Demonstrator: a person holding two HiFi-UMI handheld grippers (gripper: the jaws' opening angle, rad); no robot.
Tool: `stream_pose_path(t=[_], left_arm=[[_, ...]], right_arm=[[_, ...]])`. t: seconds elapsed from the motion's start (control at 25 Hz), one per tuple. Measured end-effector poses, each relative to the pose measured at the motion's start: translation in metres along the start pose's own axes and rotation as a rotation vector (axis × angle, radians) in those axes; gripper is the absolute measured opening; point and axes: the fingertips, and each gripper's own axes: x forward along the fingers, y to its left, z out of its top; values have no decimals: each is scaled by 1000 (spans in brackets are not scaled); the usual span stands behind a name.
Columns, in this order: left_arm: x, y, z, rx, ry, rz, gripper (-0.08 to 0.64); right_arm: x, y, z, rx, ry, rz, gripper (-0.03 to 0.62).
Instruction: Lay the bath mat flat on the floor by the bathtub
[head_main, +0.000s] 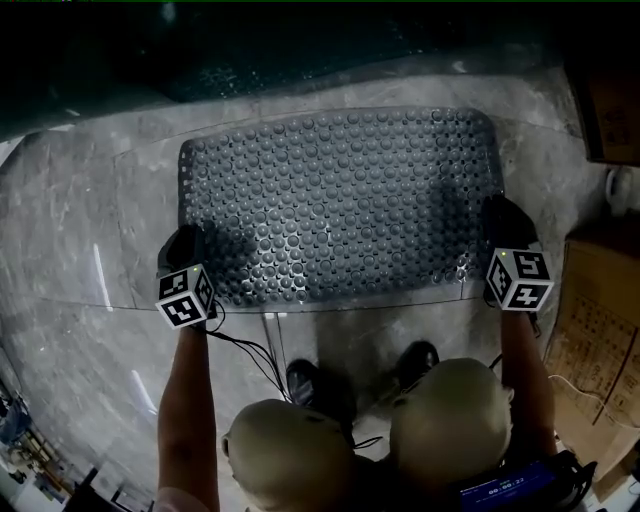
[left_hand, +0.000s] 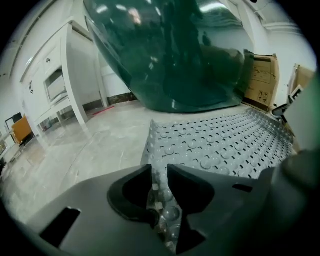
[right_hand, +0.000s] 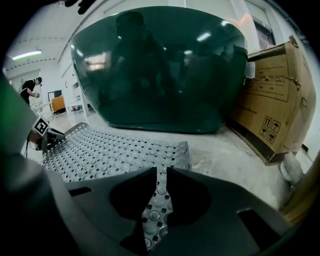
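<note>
- Grey studded rubber fills both claws. The left gripper (left_hand: 159, 186) is clenched on the bath mat's (head_main: 340, 200) near corner at 8 o'clock. The right gripper (right_hand: 157, 187) is clenched on its near corner at 4 o'clock. In each gripper view a strip of mat runs up between the closed jaws.
- Between the two arms, at 6 o'clock of the mat, the person's shoes (head_main: 300, 380) stand on the pale marbled floor (head_main: 80, 220).
- Beyond the jaws the mat spreads out wide and unfolded, long side across, and looks to lie on the floor over most of its area. Only the pinched near corners seem to ride slightly up.
- My reading of the step: either the near edge is being set down at the close of the laying, or the corners are gripped to square up a mat already down. The pictures fit both.
- On either reading, what remains calls for the near edge to go flat without a ripple, both corners level, and then both claws to let go.
- At 12 o'clock, just past the mat's far edge, stands the dark green bathtub (right_hand: 155, 70). No view looks inside it, so I cannot tell what it holds.
- At 3 o'clock, cardboard boxes (right_hand: 272, 95) stand near the tub's end. They look shut, and their contents are hidden.
- Far off at 9 o'clock stands a white cabinet (left_hand: 55, 75).
</note>
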Motion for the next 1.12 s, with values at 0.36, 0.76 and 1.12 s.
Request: stream_pose_path(t=[0.36, 0.76, 1.12], left_arm=[[5, 1, -6, 16, 15, -12, 112], [-60, -43, 125, -62, -294, -76, 112], [-110, -99, 244, -55, -536, -128, 102]], right_arm=[[-10, 14, 14, -7, -27, 29, 72], [-21, 45, 90, -3, -176, 83, 72], [-56, 119, 224, -66, -433, 201, 72]])
